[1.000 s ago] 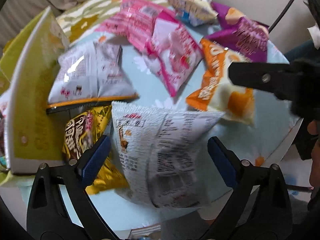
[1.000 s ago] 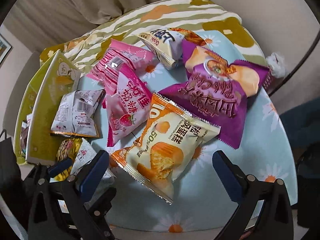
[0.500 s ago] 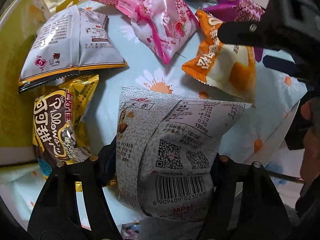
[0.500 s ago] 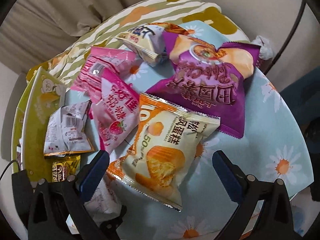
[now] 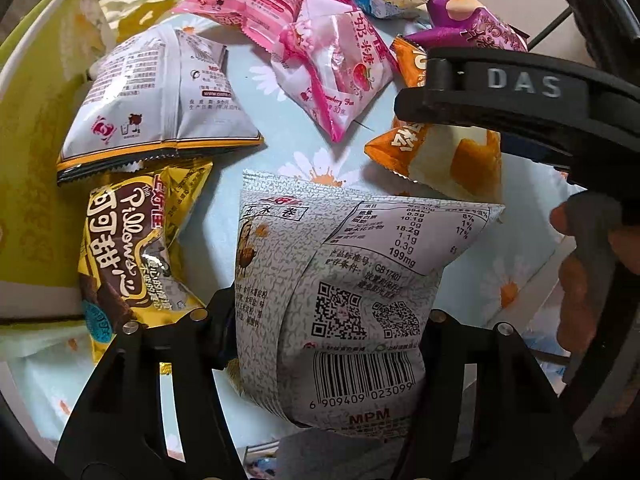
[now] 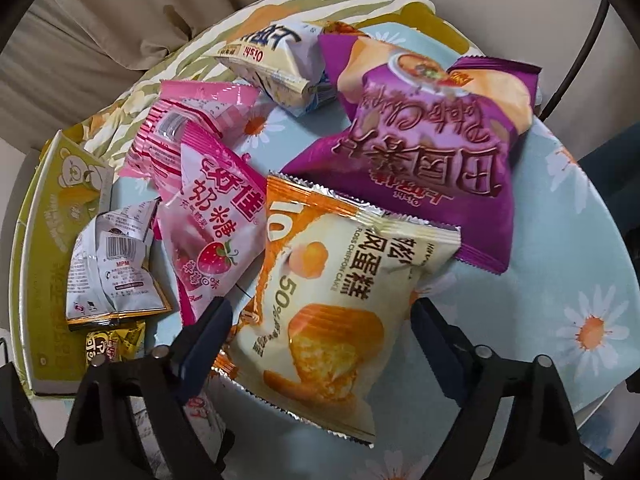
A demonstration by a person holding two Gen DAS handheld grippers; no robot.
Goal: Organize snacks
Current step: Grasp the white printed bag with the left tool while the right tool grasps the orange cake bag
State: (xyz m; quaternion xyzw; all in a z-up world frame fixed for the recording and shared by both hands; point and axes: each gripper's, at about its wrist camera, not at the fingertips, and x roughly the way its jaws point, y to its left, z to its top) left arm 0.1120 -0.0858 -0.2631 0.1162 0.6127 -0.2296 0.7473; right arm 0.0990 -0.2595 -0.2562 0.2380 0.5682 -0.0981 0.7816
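Observation:
Snack packets lie on a round table with a blue daisy cloth (image 6: 568,280). My left gripper (image 5: 324,320) is shut on a silver-grey packet (image 5: 344,280) with barcode and QR codes, its fingers pressed against both sides. My right gripper (image 6: 320,336) is open, its fingers either side of an orange chiffon cake packet (image 6: 336,296), not pinching it. That packet also shows in the left wrist view (image 5: 452,152), behind the right gripper's arm. A gold Pillows packet (image 5: 128,240) lies left of the held packet.
A yellow-green box (image 6: 44,248) stands at the table's left. A silver packet (image 5: 160,96), two pink packets (image 6: 216,216), a purple bag (image 6: 432,152) and a white Oishi packet (image 6: 272,64) lie further back. A striped cushion (image 6: 280,12) is behind.
My left gripper has closed from open onto the silver-grey packet. My right gripper has moved forward and down so its open fingers straddle the orange cake packet.

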